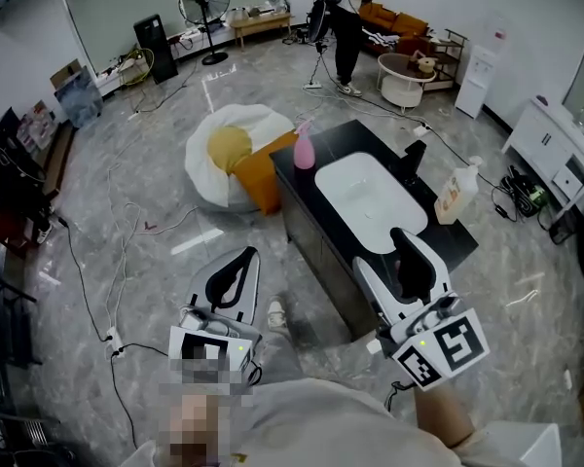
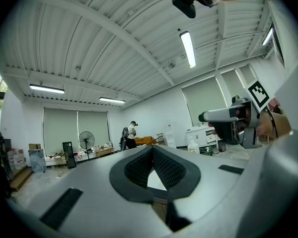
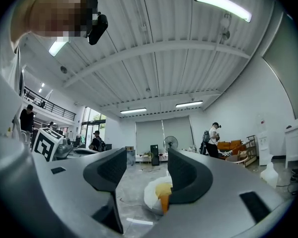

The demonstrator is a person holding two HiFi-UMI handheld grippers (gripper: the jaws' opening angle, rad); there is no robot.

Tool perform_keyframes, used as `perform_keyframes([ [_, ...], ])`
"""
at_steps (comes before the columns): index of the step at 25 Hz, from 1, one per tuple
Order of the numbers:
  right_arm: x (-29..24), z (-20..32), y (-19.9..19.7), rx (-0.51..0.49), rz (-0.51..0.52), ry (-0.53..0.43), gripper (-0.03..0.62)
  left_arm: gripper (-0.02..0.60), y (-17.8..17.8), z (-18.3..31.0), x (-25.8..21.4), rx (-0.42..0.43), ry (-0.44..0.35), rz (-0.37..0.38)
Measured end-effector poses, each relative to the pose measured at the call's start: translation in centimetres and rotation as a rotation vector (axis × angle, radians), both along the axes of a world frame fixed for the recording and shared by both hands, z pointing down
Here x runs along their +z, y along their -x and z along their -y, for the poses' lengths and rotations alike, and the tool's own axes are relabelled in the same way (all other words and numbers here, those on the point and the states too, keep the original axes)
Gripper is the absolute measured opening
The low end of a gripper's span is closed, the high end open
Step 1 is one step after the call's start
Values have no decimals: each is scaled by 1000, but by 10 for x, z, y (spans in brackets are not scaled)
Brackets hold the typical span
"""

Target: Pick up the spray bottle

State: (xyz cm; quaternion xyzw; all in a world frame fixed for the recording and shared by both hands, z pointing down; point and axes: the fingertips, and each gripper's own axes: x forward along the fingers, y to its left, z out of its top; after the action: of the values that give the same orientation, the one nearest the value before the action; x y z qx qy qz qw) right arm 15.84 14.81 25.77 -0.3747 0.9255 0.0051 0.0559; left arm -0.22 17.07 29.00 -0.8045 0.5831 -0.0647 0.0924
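A pink spray bottle (image 1: 304, 148) stands upright on the far left corner of a black counter (image 1: 457, 243) with a white sink (image 1: 370, 200). A pale bottle with a white top (image 1: 456, 195) stands on the counter's right side. My right gripper (image 1: 402, 253) is held over the counter's near end, well short of both bottles. Its jaws are open with nothing between them, and in the right gripper view (image 3: 146, 170) only floor shows in the gap. My left gripper (image 1: 245, 257) hangs over the floor left of the counter, its pads (image 2: 152, 155) meeting at the tips, empty.
A white beanbag (image 1: 255, 125) with yellow and orange cushions lies on the floor beside the counter's far left corner. A black faucet (image 1: 413, 160) rises at the sink's right. Cables trail over the grey floor. A person (image 1: 346, 29), a fan (image 1: 204, 0) and a round table (image 1: 401, 78) stand far back.
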Motion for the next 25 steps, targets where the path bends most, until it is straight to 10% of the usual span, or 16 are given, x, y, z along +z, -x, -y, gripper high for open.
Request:
perform_keyframes([
  [25, 87, 327, 139, 155, -114, 236, 284, 18, 145, 326, 35, 146, 149, -69],
])
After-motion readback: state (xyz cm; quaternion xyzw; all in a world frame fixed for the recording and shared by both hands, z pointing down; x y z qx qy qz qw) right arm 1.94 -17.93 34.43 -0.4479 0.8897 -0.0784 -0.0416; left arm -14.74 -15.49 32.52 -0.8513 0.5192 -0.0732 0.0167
